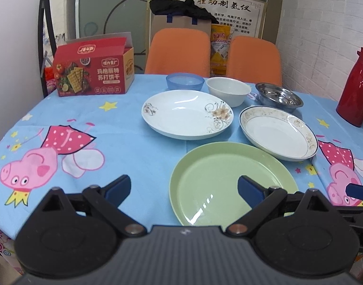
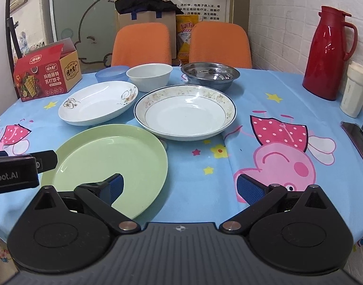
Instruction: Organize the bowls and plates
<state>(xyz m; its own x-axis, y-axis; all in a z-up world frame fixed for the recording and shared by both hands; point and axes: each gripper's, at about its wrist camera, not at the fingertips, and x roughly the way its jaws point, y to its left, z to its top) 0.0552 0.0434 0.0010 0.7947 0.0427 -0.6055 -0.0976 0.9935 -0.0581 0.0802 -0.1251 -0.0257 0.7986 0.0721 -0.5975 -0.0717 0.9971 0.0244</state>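
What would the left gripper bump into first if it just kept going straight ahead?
Probably the green plate: its near left rim already lies between the open left gripper fingers. If the gripper passes above that rim, the flowered white plate comes next. Height is hard to judge.

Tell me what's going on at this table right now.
Nothing is picked up yet. Both tongs, left and right, hover open and empty at the near edge. The green plate, two white plates and three bowls, blue, white and steel, sit separately, unstacked.
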